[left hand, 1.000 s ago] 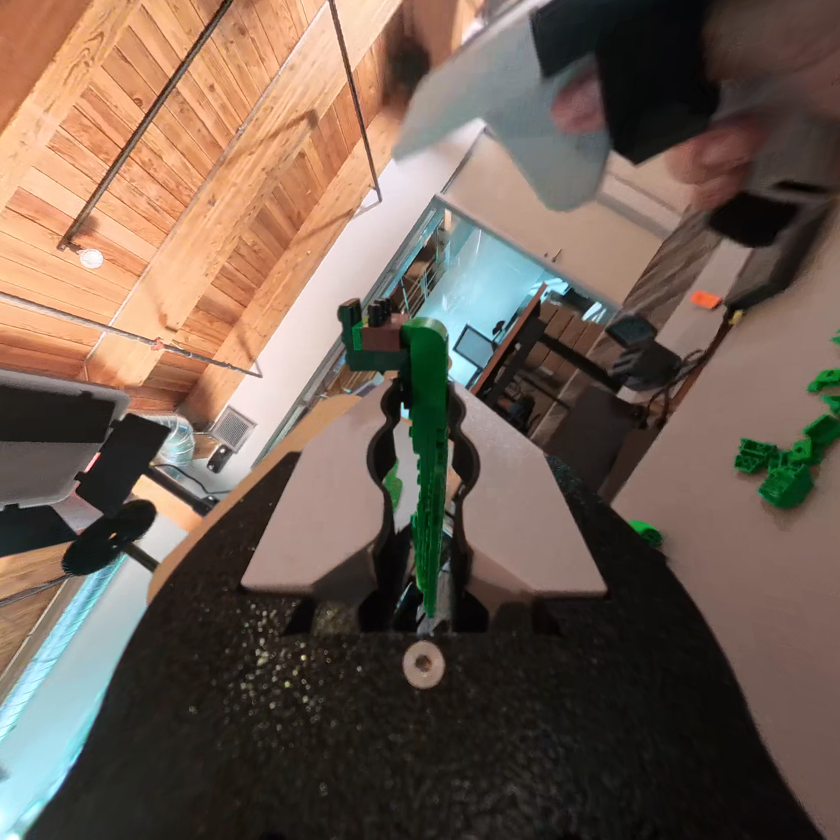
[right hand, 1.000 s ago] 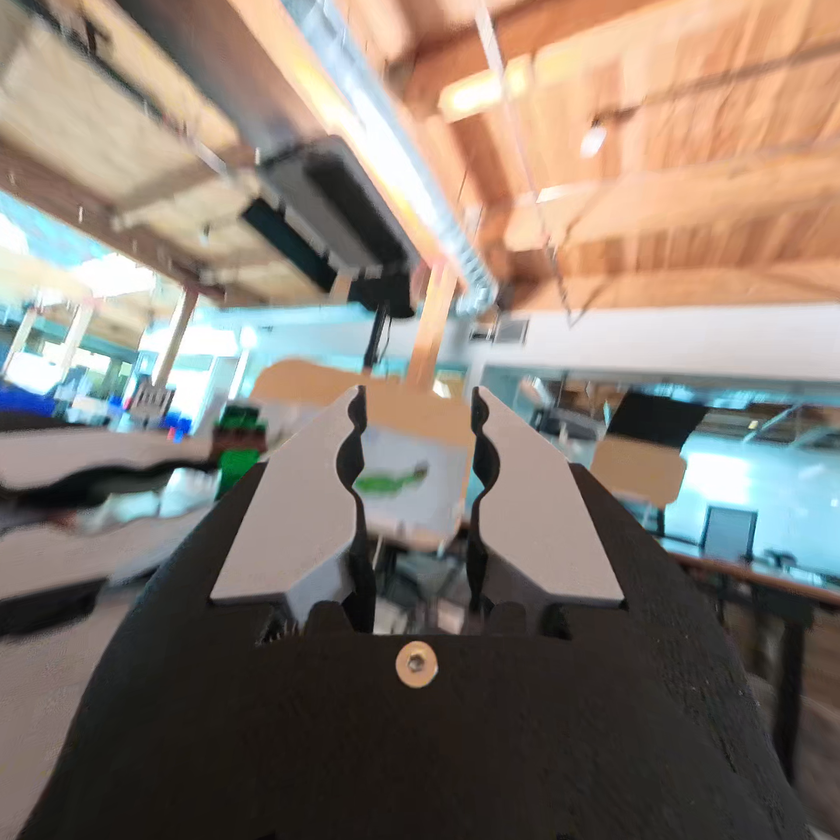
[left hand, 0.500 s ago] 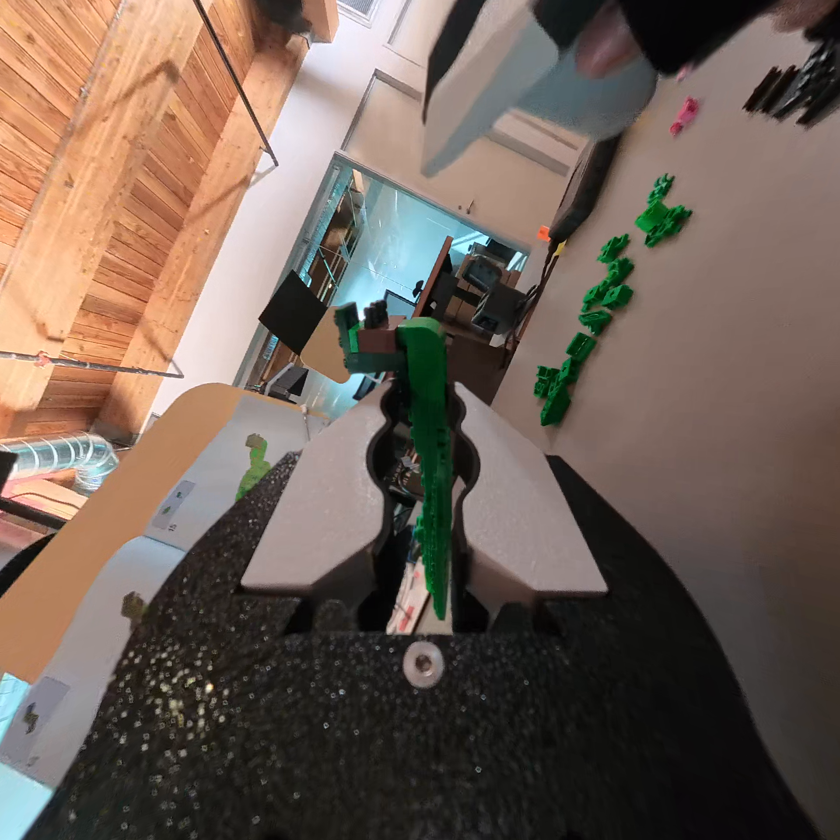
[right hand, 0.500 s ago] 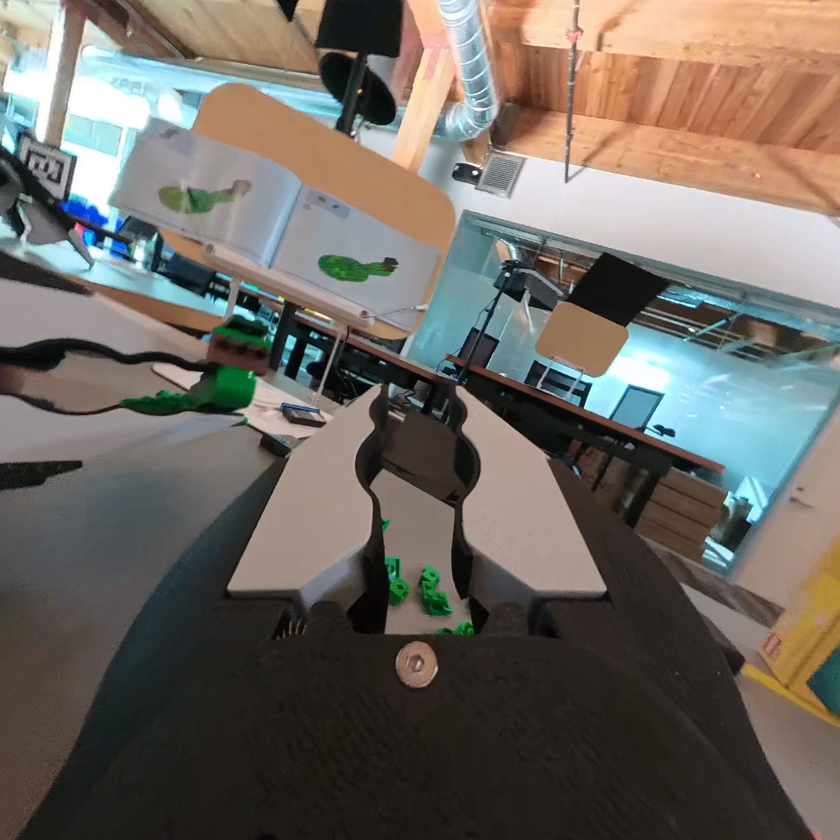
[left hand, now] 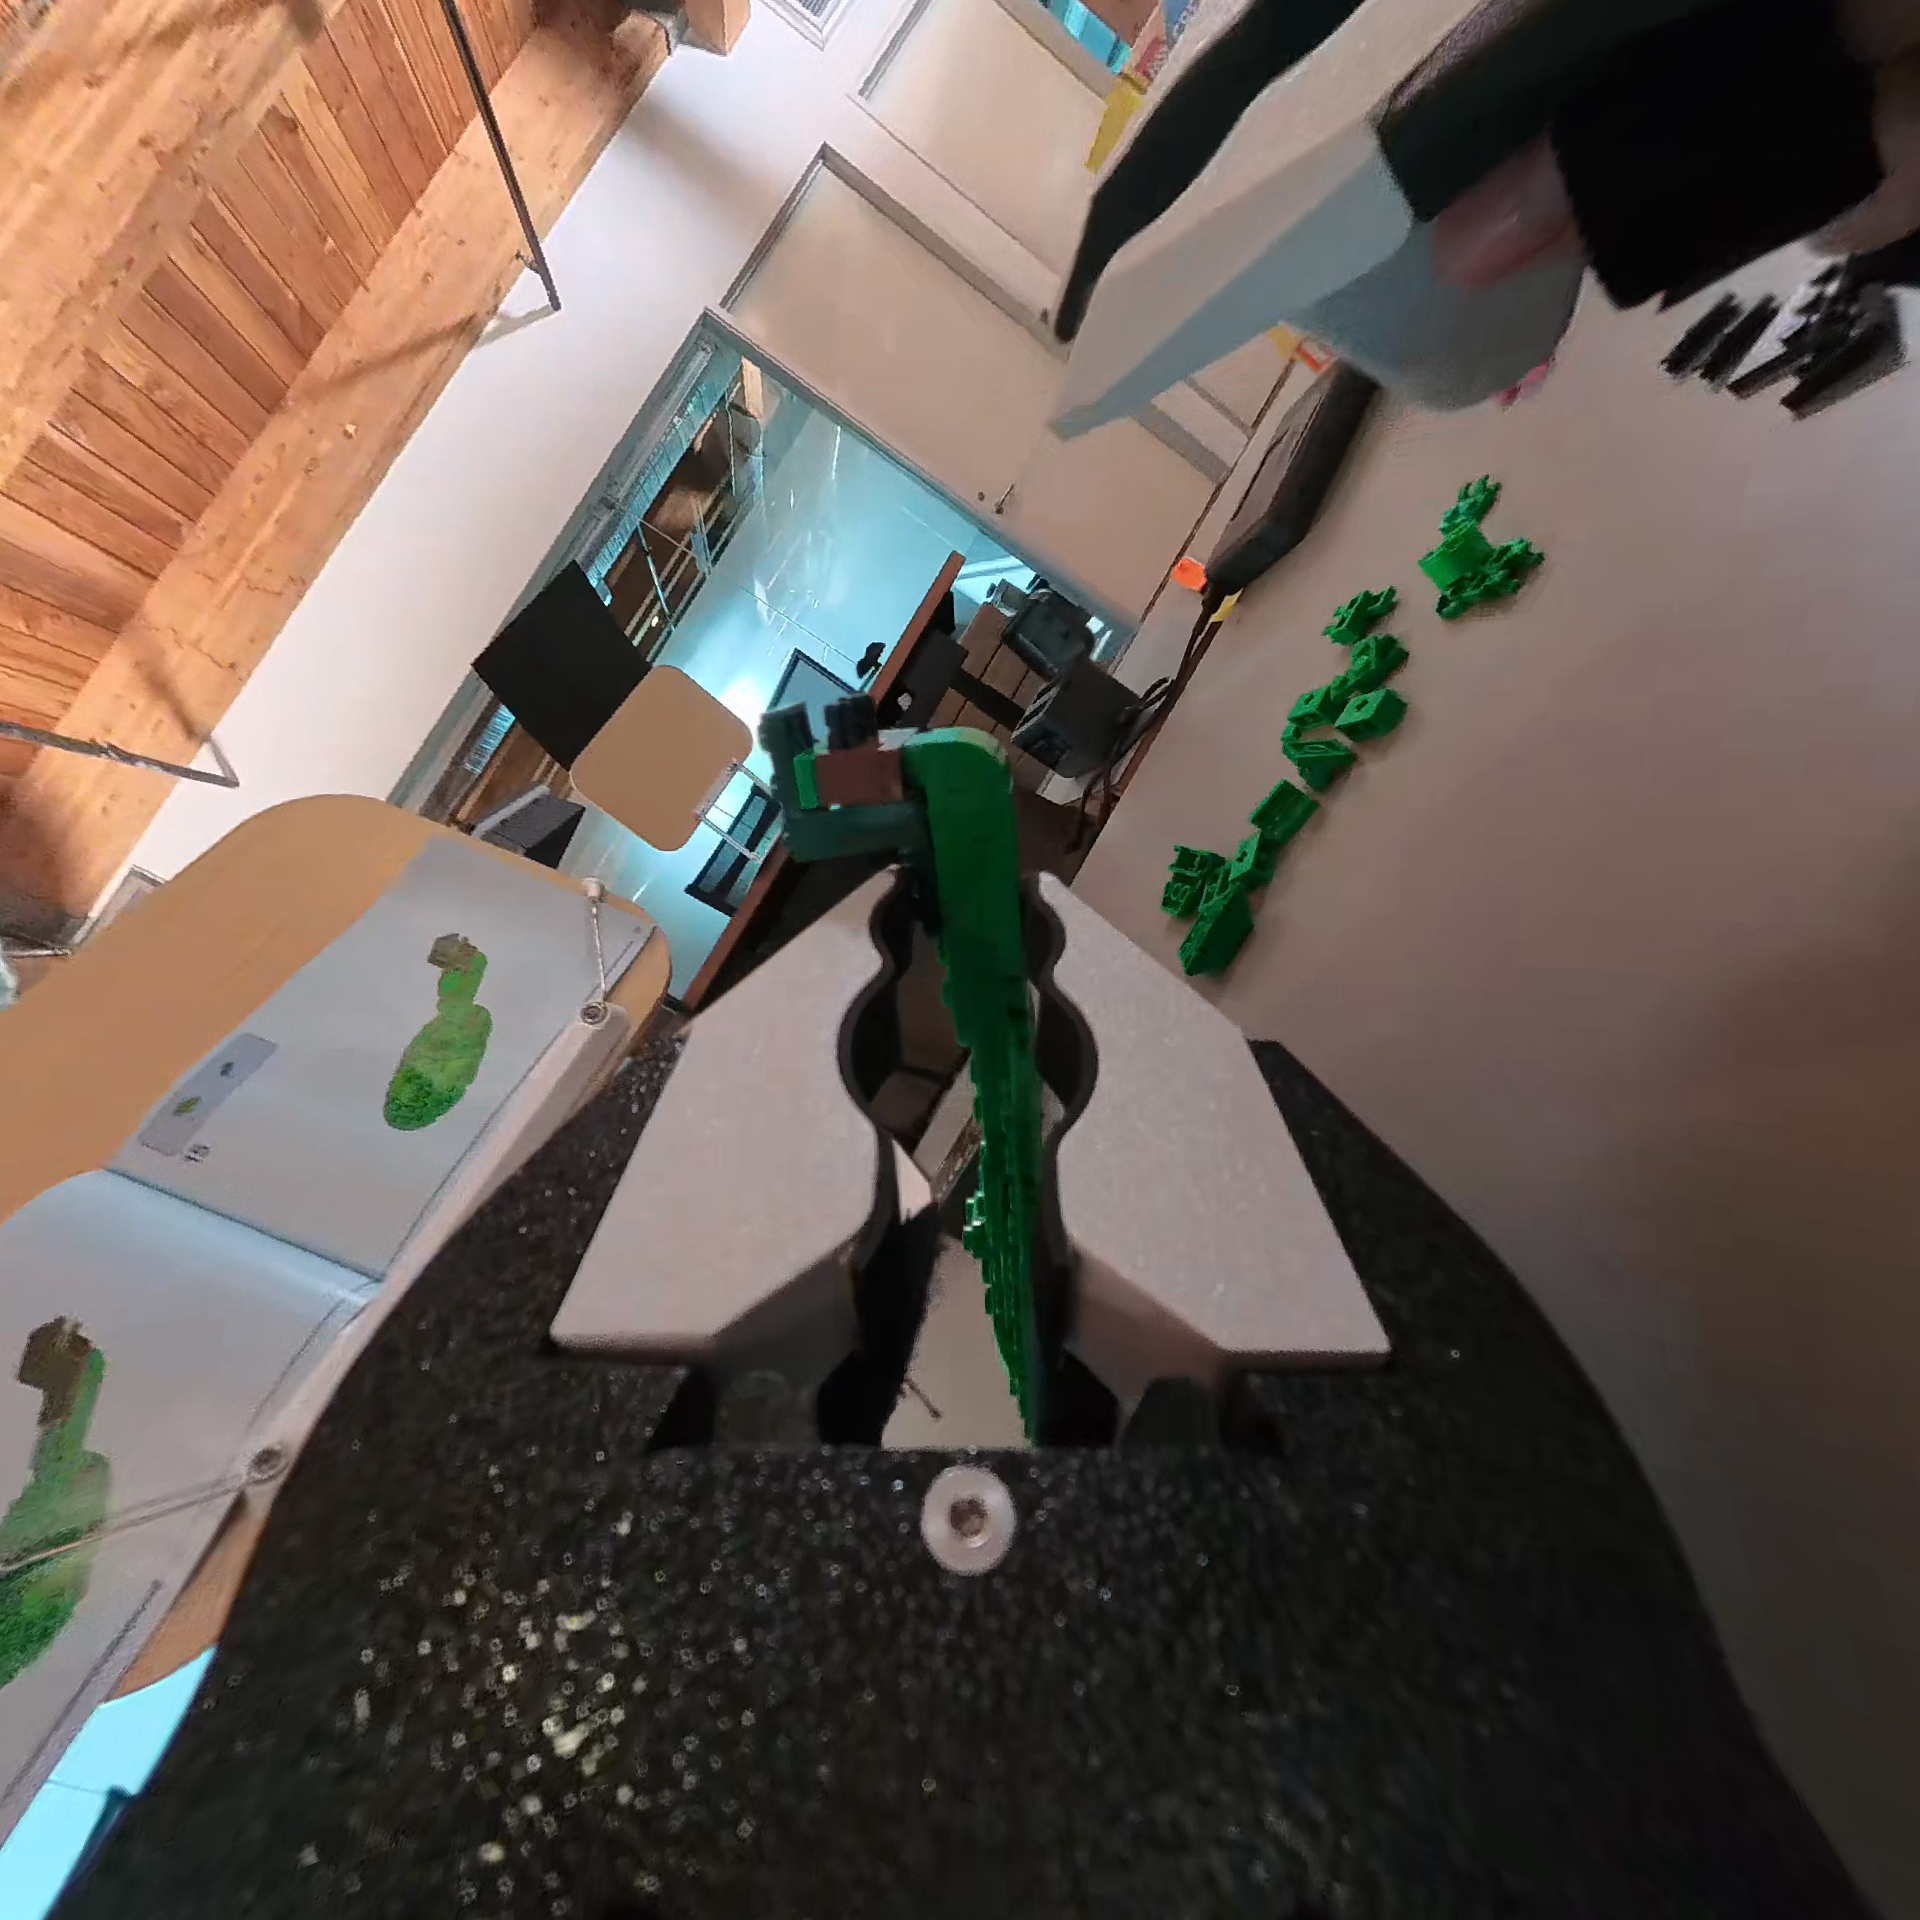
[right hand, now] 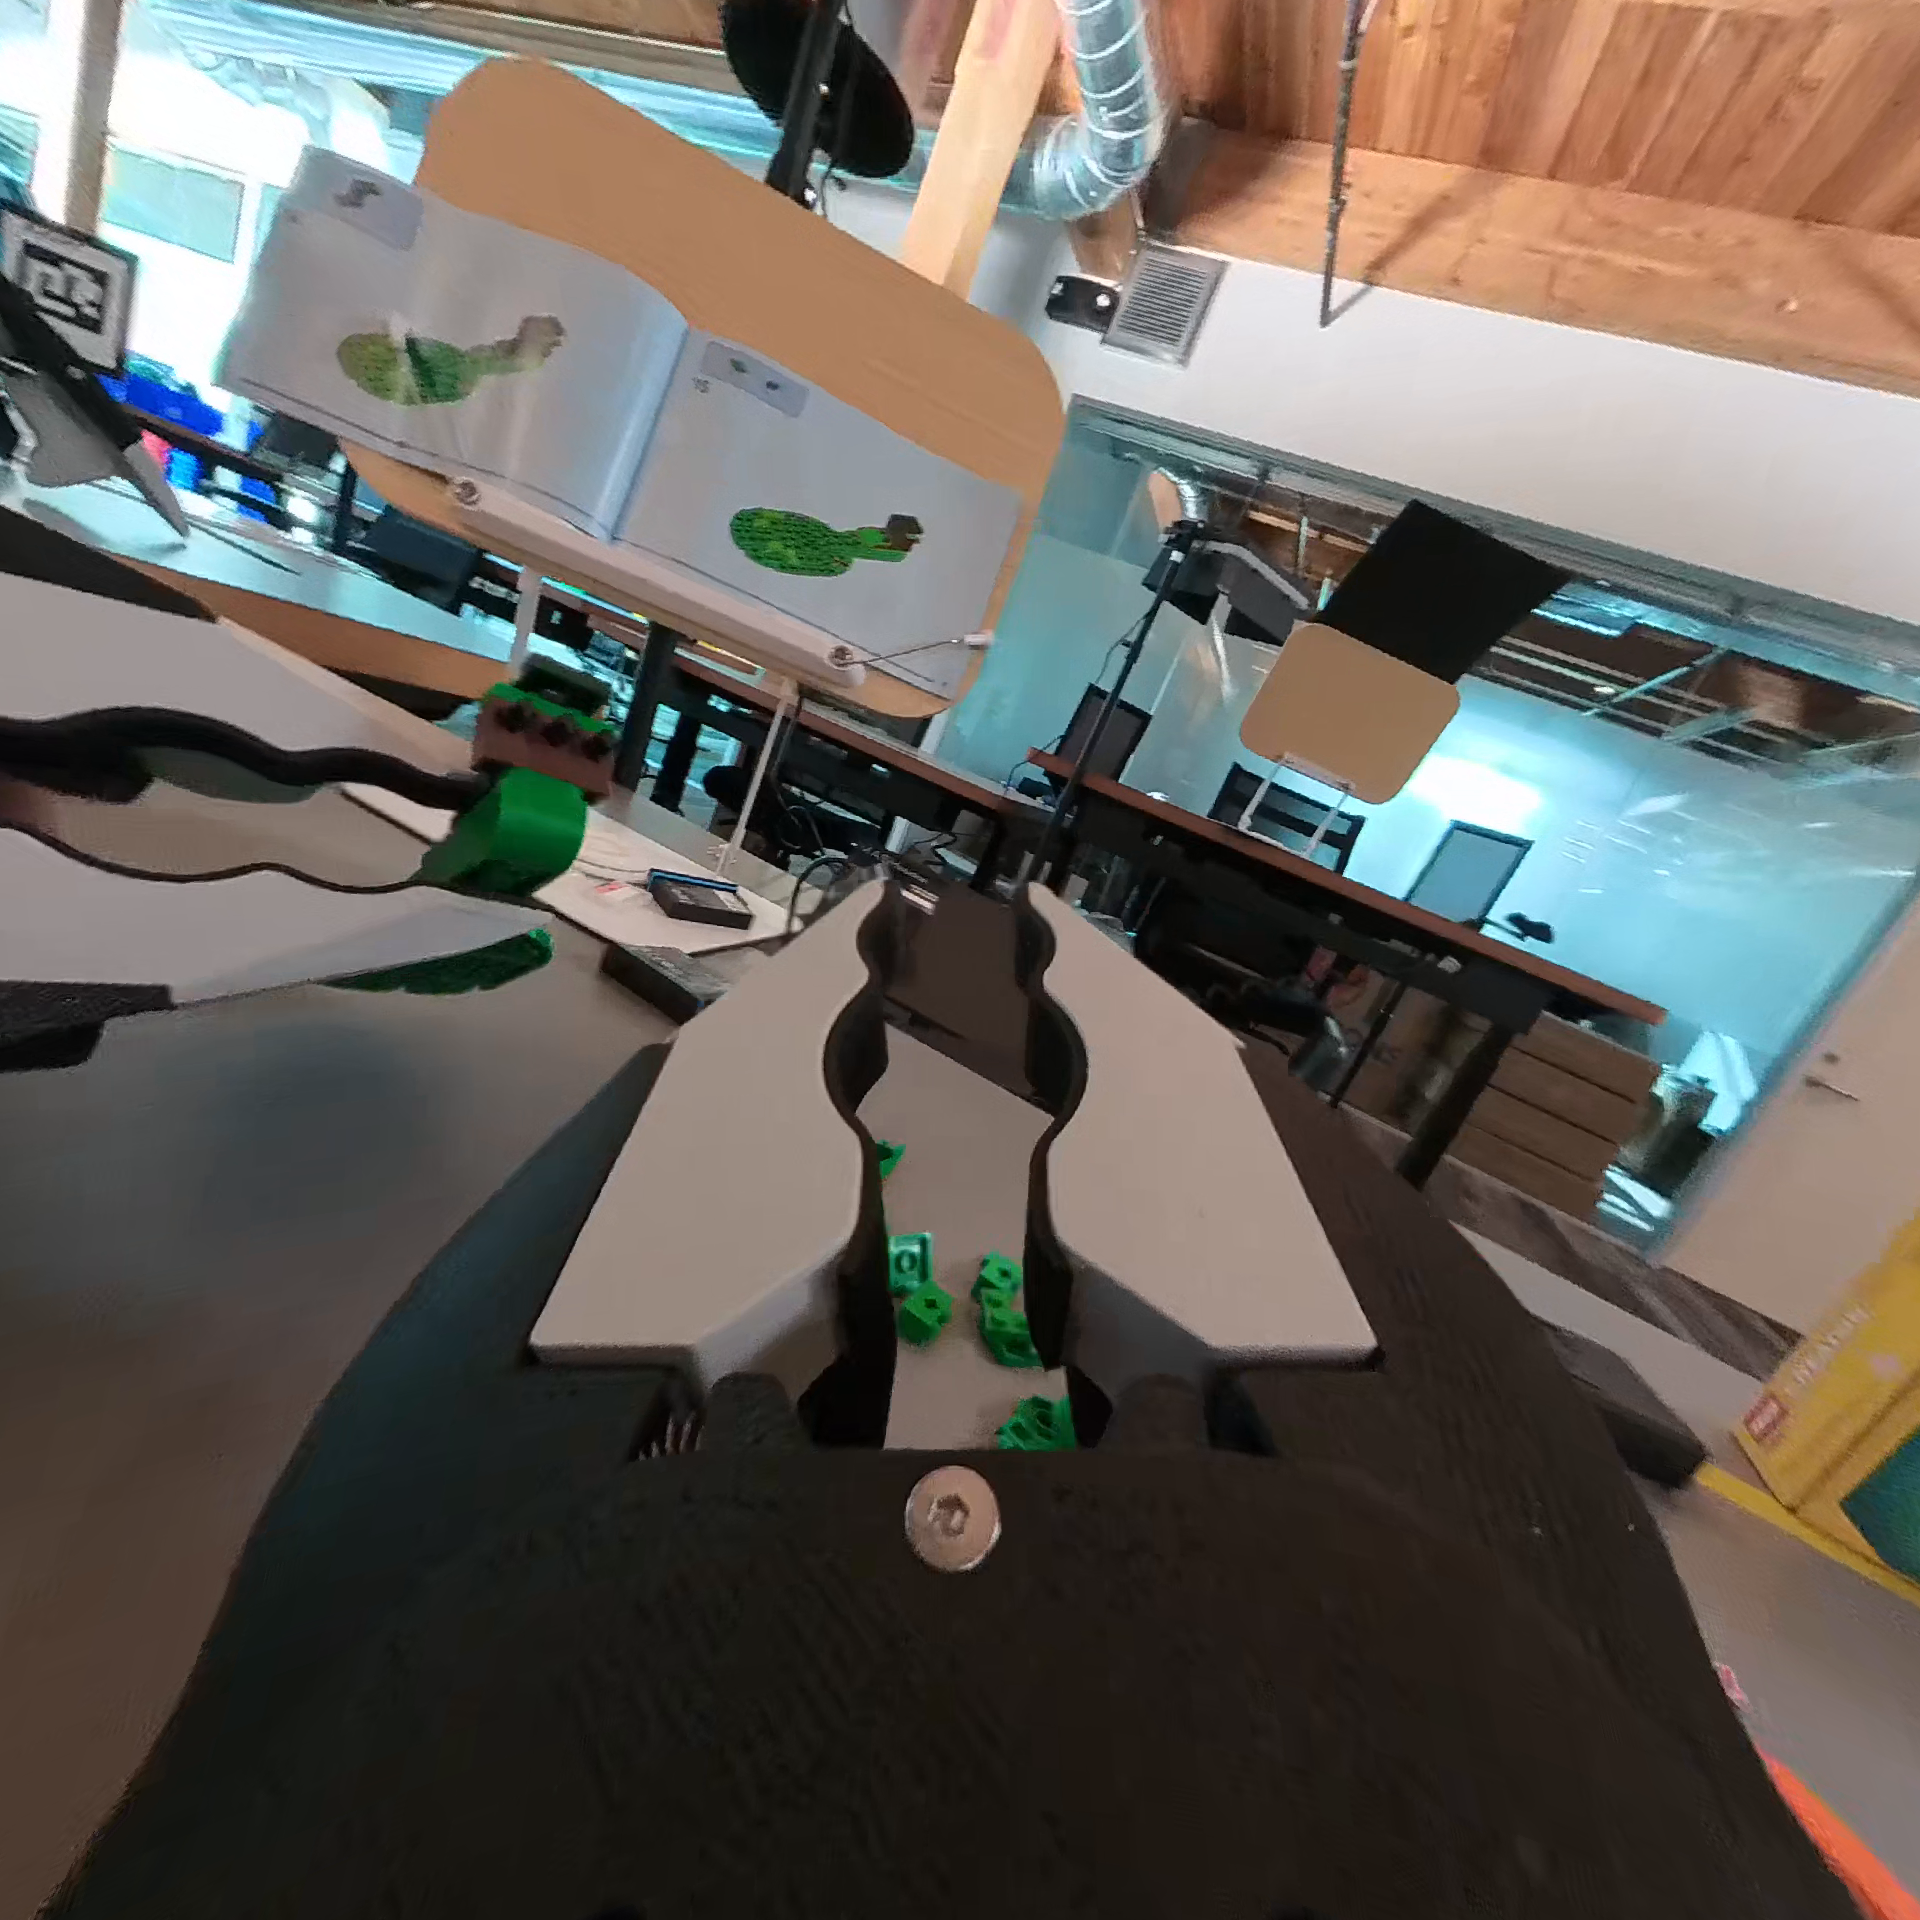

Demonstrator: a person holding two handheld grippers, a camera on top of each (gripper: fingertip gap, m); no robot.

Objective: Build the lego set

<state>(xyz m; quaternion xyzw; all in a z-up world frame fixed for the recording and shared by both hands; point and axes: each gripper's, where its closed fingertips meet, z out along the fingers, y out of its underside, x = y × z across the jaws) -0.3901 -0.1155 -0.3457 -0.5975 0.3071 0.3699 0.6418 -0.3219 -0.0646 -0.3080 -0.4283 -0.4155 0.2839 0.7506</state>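
Observation:
My left gripper (left hand: 961,894) is shut on a green lego plate (left hand: 987,997) held on edge, with a brown brick (left hand: 857,777) and dark pieces at its far tip. The same assembly (right hand: 520,821) shows at the left of the right wrist view, held above the table. My right gripper (right hand: 951,899) is open and empty, low over the table; loose green bricks (right hand: 956,1299) lie between its fingers. It also shows at the top right of the left wrist view (left hand: 1247,260). More green bricks (left hand: 1299,769) lie on the table.
An open instruction booklet (right hand: 623,457) stands on a board behind the table. Black pieces (left hand: 1787,343) lie at the far right of the table. A black device (right hand: 696,899) and a dark flat object (left hand: 1288,488) rest near the table's edge. About 10 cm separates my left fingertips from my right.
Both grippers have tilted down from the ceiling toward the table. The right gripper has dropped over the loose green bricks. The left gripper keeps its hold on the green plate.

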